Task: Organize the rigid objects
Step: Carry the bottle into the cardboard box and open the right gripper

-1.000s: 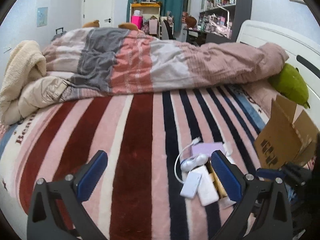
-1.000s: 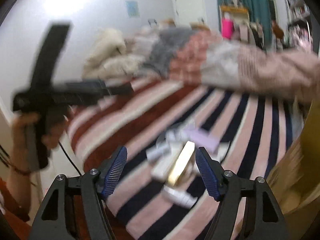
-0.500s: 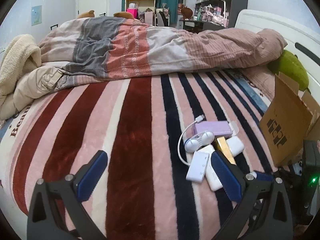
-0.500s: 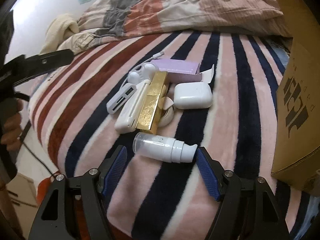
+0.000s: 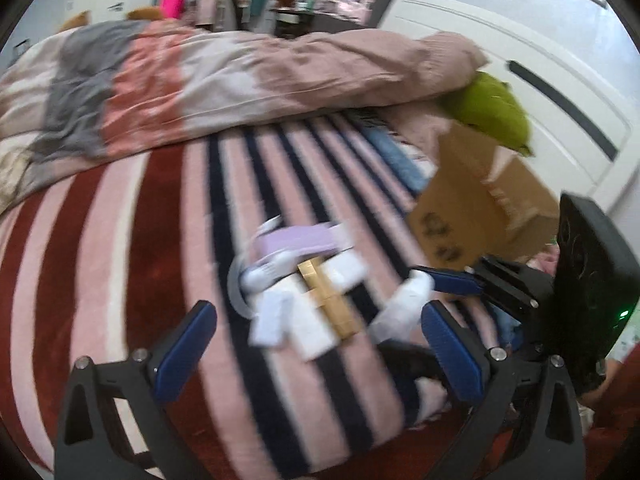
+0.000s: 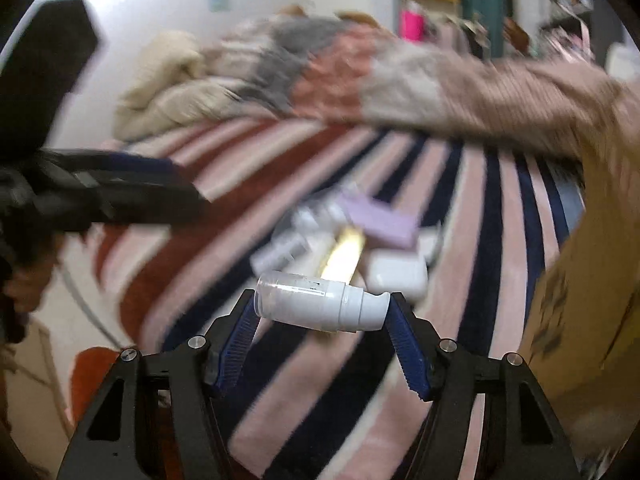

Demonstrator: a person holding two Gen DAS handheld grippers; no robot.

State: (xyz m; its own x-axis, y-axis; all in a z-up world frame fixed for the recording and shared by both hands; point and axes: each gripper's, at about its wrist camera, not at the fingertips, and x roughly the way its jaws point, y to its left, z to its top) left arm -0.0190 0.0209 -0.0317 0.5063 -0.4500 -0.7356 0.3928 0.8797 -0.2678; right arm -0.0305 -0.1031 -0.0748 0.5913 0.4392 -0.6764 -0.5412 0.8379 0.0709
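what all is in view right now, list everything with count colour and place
pump bottle: 1, white with a clear cap, lying crosswise between the right claw's pads, which are closing on its two ends
gold box: 1, gold, in the pile on the bed
purple box: 1, lilac, far side of the pile
white case: 1, white, rounded, right edge of the pile
other white gadgets: several, white, too blurred to count
cardboard box: 1, brown, open, right of the pile
striped blanket: 1, pink, dark red and navy, covers the bed
quilt: 1, pink and grey, bunched behind
green pillow: 1, by the headboard
left claw: open, empty
right claw
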